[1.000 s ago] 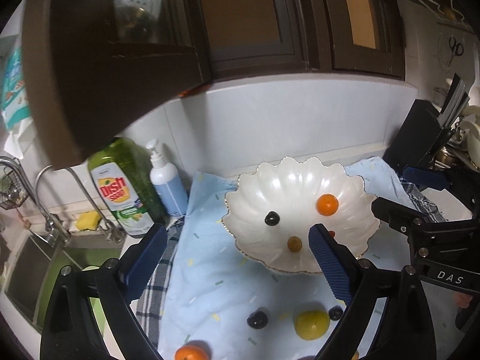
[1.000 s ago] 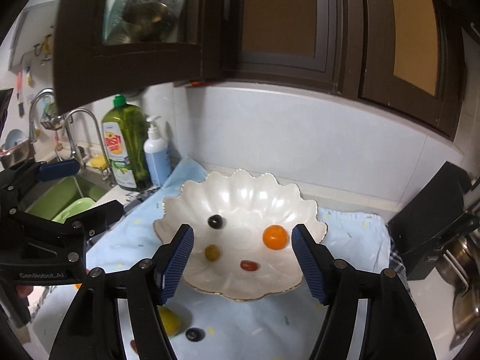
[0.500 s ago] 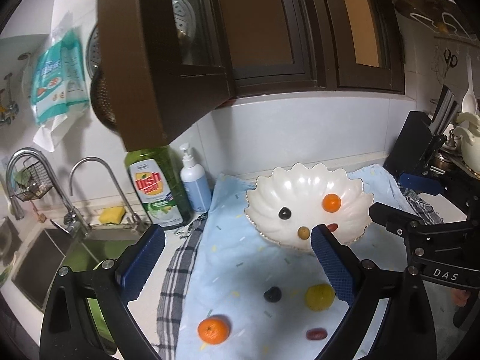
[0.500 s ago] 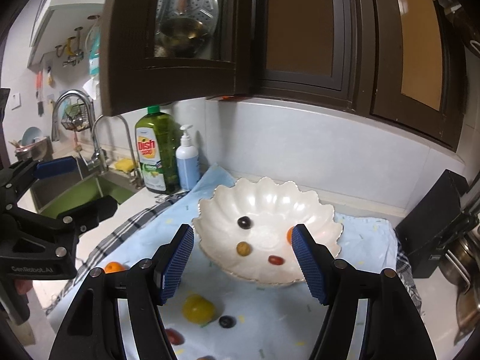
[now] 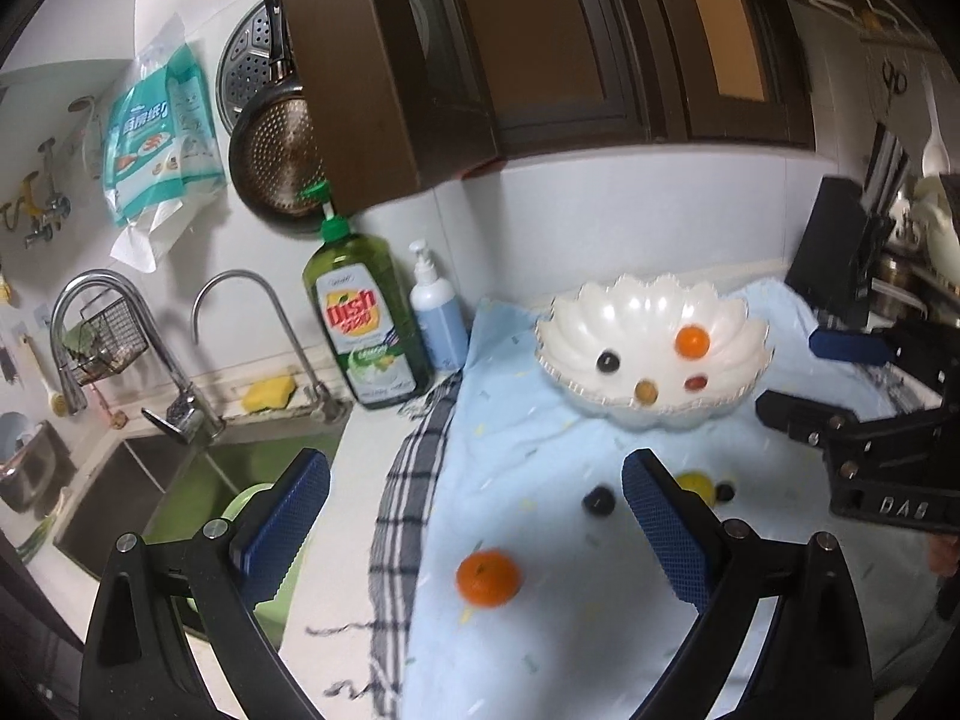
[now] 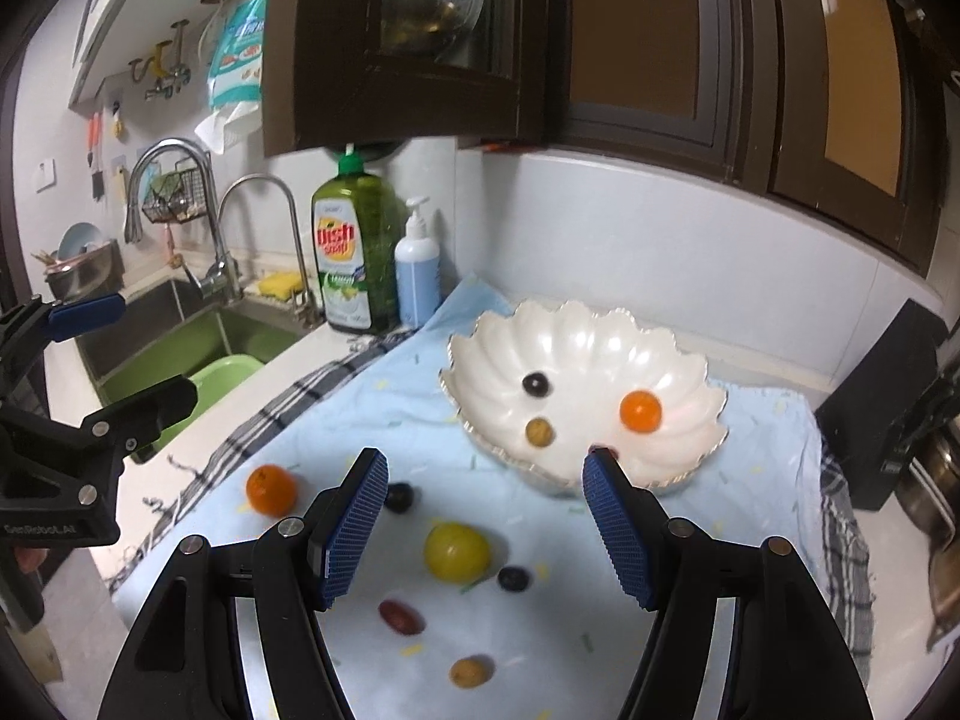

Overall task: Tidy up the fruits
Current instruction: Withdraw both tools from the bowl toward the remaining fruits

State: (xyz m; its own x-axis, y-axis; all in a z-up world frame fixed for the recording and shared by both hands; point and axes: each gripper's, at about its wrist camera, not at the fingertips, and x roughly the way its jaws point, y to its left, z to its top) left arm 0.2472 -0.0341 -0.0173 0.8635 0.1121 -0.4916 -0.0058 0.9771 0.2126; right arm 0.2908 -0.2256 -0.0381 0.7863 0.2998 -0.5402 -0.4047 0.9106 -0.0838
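A white scalloped bowl (image 5: 558,330) (image 6: 480,336) stands on a light blue cloth (image 6: 690,618). It holds a small orange fruit (image 6: 640,411), a dark grape (image 6: 535,384), an olive-brown fruit (image 6: 539,432) and a red one (image 5: 696,383). Loose on the cloth in front lie a mandarin (image 5: 487,577) (image 6: 271,489), a yellow fruit (image 6: 456,551), two dark grapes (image 6: 399,497) (image 6: 513,579), a red grape (image 6: 401,616) and a brown fruit (image 6: 469,671). My left gripper (image 5: 474,480) is open above the cloth's left part, holding nothing. My right gripper (image 6: 486,468) is open and holds nothing, above the loose fruit.
A green dish-soap bottle (image 5: 363,330) and a blue pump bottle (image 5: 438,318) stand left of the bowl. Beyond them are the faucets (image 5: 240,330) and a sink with a green basin (image 6: 210,378). A checked towel (image 5: 408,510) edges the cloth. A black block (image 6: 882,408) stands at the right. Dark cabinets (image 6: 408,48) hang overhead.
Both grippers have drawn back from the bowl, which now looks smaller and farther. The loose fruit on the cloth and the sink have come into view. Both stay open.
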